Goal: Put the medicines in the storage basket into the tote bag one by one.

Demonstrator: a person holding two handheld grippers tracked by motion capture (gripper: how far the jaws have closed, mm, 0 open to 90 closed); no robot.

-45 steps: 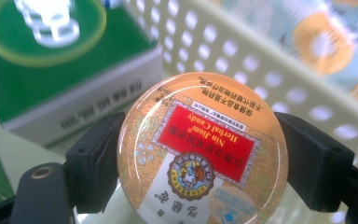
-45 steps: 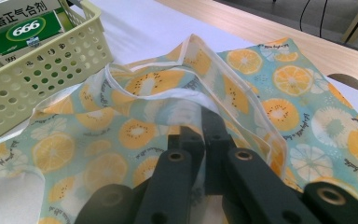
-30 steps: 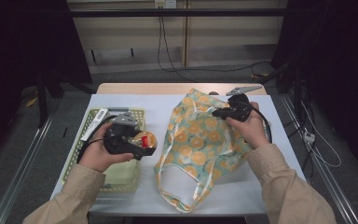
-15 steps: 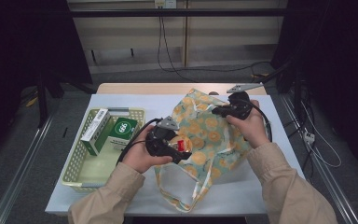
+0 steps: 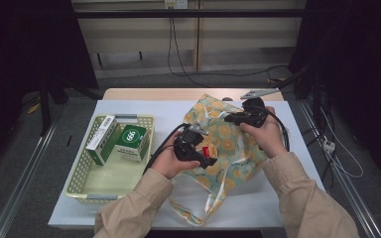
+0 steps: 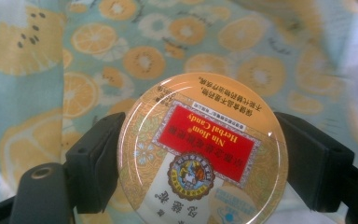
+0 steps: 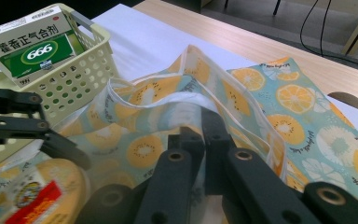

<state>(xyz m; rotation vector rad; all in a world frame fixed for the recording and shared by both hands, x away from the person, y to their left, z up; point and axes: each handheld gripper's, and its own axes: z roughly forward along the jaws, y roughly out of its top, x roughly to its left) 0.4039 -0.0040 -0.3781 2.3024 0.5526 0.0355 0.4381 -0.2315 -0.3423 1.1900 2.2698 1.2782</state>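
Basket [image 5: 82,176] left of bag [image 5: 238,158], boxes [image 5: 121,141] inside

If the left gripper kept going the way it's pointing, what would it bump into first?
Most likely the fruit-print bag. The left gripper holds a round candy tin between its jaws, and in the left gripper view the bag's cloth lies straight ahead, so the tin would probably touch it first. How near is hard to tell.
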